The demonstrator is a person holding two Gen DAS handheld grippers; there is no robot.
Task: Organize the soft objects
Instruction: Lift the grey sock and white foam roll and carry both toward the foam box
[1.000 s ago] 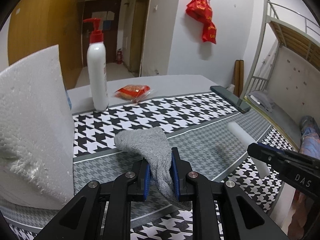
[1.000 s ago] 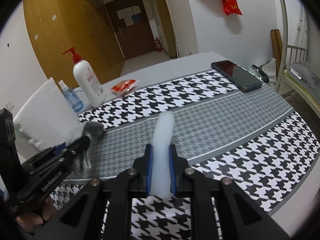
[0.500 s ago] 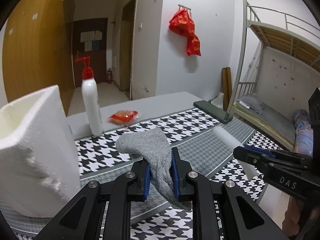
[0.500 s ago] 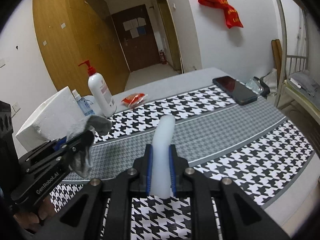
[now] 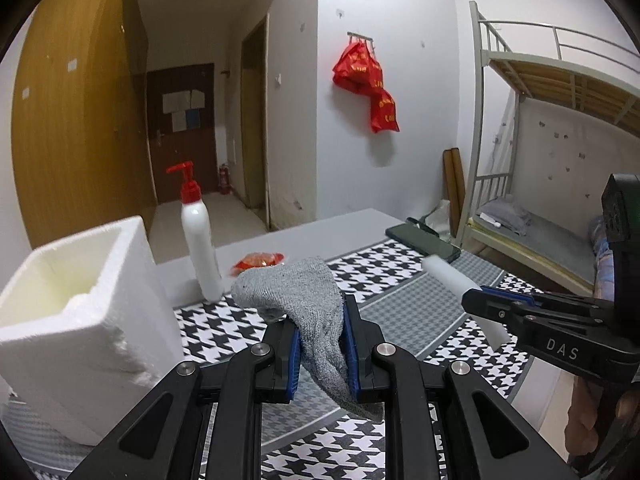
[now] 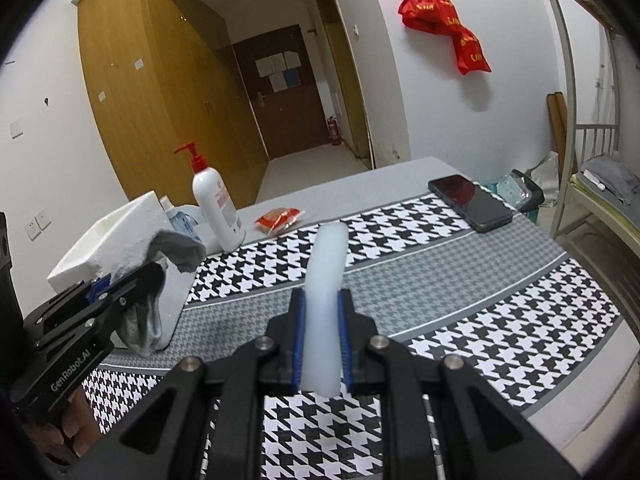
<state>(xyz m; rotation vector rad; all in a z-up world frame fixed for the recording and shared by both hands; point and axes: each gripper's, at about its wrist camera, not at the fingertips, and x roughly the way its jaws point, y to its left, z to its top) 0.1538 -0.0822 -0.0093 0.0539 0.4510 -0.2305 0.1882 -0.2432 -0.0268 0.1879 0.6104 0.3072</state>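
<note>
My left gripper [image 5: 320, 344] is shut on a grey sock [image 5: 304, 292] and holds it above the table, right of an open white foam box [image 5: 80, 312]. The sock [image 6: 176, 248] and left gripper [image 6: 120, 292] also show in the right wrist view, in front of the foam box [image 6: 112, 236]. My right gripper [image 6: 322, 332] is shut on a white foam tube [image 6: 326, 264], held upright-tilted over the table. In the left wrist view the right gripper [image 5: 476, 304] and tube [image 5: 448, 276] are at the right.
A houndstooth cloth [image 6: 480, 280] covers the table. A white pump bottle [image 6: 218, 208], a small blue bottle [image 6: 182, 222], a red snack packet [image 6: 280, 216] and a black phone [image 6: 470, 200] lie at the back. A bunk bed [image 5: 560, 160] stands right.
Both grippers have risen above the table with the sock and the tube still held. The foam box's open top has come into the left wrist view.
</note>
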